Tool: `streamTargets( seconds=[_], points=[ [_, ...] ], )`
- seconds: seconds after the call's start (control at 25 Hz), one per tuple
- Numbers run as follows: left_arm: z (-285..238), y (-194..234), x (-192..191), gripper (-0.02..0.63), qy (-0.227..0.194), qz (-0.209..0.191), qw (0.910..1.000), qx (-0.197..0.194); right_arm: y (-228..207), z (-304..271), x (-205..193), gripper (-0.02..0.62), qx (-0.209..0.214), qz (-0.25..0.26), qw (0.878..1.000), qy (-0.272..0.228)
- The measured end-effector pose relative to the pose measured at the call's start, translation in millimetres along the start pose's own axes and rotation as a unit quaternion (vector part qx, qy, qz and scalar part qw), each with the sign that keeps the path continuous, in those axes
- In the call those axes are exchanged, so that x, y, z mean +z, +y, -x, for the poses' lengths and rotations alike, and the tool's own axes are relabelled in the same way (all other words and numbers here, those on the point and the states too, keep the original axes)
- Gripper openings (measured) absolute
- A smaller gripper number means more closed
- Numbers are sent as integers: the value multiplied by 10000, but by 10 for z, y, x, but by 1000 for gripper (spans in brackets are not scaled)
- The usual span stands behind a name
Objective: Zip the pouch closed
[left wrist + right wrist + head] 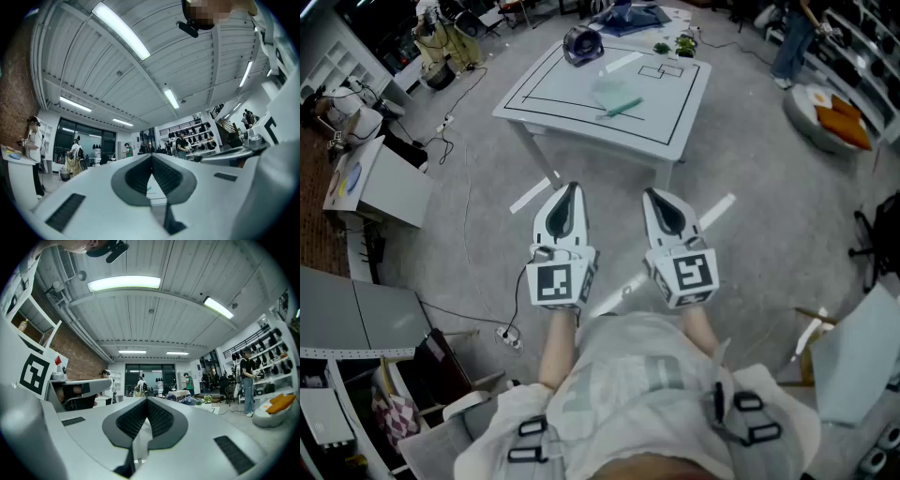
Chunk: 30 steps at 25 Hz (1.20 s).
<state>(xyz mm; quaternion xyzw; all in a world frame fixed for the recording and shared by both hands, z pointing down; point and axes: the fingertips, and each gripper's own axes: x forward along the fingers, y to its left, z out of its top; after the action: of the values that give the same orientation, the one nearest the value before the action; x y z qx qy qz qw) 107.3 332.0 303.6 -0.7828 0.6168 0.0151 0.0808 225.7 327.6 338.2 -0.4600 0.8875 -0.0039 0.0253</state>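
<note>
Head view gives me two grippers side by side in front of my waist, the left gripper and the right gripper, each carrying one marker cube and aimed at the single white table ahead. Both are clenched on nothing. The left gripper view shows its jaws pressed together with nothing between them, and the right gripper view shows the same.

I count one pouch, pale and see-through with a green strip along its near edge. It lies flat near the middle of the table, inside the black outline drawn there, well apart from both grippers. One dark rounded object sits at the far left corner, and two small green plants stand close together at the far edge. One person stands beyond the table on the right.
</note>
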Motion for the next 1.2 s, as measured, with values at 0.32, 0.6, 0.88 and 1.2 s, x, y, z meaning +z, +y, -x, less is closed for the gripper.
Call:
streamTargets(
  seconds=[0.32, 0.6, 0.88, 1.2],
  points=[
    [-50, -80, -101, 8, 152, 20, 9998, -134, -86, -26, -121, 8, 226, -122, 9997, 8],
    [50, -65, -450, 8, 369, 465, 9982, 111, 28, -44, -431, 8, 796, -705, 9943, 121],
    [-127, 203, -604, 8, 477, 516, 9971, 298, 198, -279, -465, 8, 1191, -271, 9922, 255],
    [-679, 543, -465, 8, 65, 489, 9982, 350, -272, -737, -407, 8, 779, -565, 9952, 151]
  ],
)
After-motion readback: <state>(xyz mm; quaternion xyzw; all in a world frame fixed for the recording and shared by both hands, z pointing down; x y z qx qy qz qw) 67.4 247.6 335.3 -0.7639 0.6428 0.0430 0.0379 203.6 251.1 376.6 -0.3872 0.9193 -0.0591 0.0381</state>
